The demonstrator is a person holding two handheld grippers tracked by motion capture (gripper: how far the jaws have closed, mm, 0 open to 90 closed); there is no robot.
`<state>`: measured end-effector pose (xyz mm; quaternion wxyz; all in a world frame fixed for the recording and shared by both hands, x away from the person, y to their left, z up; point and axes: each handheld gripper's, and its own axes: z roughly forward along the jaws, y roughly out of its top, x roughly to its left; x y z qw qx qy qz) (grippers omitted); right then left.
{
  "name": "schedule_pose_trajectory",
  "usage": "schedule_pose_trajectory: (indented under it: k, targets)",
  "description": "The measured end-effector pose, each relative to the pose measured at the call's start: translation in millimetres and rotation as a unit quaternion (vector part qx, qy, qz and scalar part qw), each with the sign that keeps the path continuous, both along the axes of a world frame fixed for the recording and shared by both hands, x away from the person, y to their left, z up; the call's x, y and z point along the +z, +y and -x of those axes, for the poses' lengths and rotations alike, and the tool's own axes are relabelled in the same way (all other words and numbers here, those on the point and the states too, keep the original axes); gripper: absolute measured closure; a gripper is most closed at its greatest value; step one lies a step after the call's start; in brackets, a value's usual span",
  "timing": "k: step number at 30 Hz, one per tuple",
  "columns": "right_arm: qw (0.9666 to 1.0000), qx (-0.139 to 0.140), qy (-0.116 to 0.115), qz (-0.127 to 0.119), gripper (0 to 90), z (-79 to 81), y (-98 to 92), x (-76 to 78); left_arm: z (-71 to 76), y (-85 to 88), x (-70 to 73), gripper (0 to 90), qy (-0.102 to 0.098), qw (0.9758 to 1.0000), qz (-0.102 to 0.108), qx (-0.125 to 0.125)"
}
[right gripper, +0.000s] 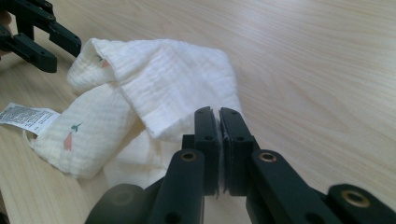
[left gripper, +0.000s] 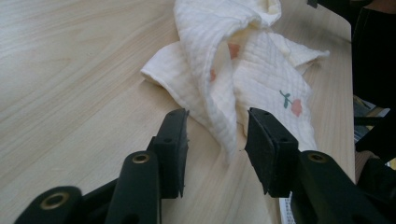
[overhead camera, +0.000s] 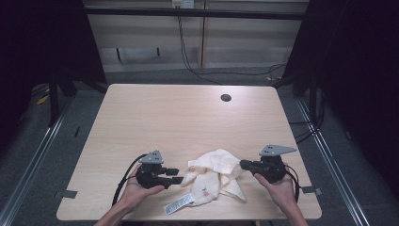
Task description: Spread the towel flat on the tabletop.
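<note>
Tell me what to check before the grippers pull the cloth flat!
1. Right gripper shut on a cloth edge: ok, a thin bit shows between its jaws.
2. Left gripper pinching the cloth: not ok, a fold hangs between open jaws.
3. Cloth fully on the table: ok.
4. Label free of both grippers: ok.
5. Cloth untangled: not ok, it lies bunched and twisted.

The wooden table (overhead camera: 188, 117) is lit brightly and evenly from above, while the room around it is left very dark. Only soft, short shadows are cast under the white cloth (overhead camera: 214, 176). The high view is a little grainy. In the gripper views, the near black jaws are slightly blurred.
</note>
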<state>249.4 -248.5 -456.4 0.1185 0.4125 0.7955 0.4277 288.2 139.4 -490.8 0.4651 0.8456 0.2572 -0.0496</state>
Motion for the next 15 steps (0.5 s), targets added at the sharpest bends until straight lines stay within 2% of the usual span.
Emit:
schedule_pose_trajectory:
  k: [1, 6, 8, 10, 12, 15]
  targets:
    - [1.0000, -0.002, 0.000, 0.001, 86.3, 0.2, -0.5, 0.3, -0.9, -1.5, -0.5, 55.6, 0.008, 0.9999, 0.008, 0.001]
    - [1.0000, -0.004, 0.002, -0.006, 86.2, -0.1, -2.1, -0.5, 0.4, -6.6, -6.0, 53.4, 0.012, 0.9999, -0.005, 0.005]
    - [1.0000, -0.002, 0.002, -0.004, 86.1, 0.5, -1.5, 0.4, 0.0, -7.9, -10.8, 53.4, 0.021, 0.9998, -0.005, 0.002]
    - [1.0000, -0.001, 0.002, -0.004, 86.2, 0.6, -1.3, 0.4, 1.0, -9.1, -12.4, 56.6, 0.012, 0.9998, -0.013, 0.000]
    - [1.0000, -0.003, 0.002, -0.005, 86.1, 0.7, -1.1, 0.2, 0.9, -9.3, -13.7, 60.2, 0.019, 0.9998, -0.006, -0.007]
    - [1.0000, -0.002, 0.004, -0.003, 86.1, 0.6, -0.4, -0.7, 1.9, -10.6, -18.1, 64.5, 0.024, 0.9996, -0.009, -0.012]
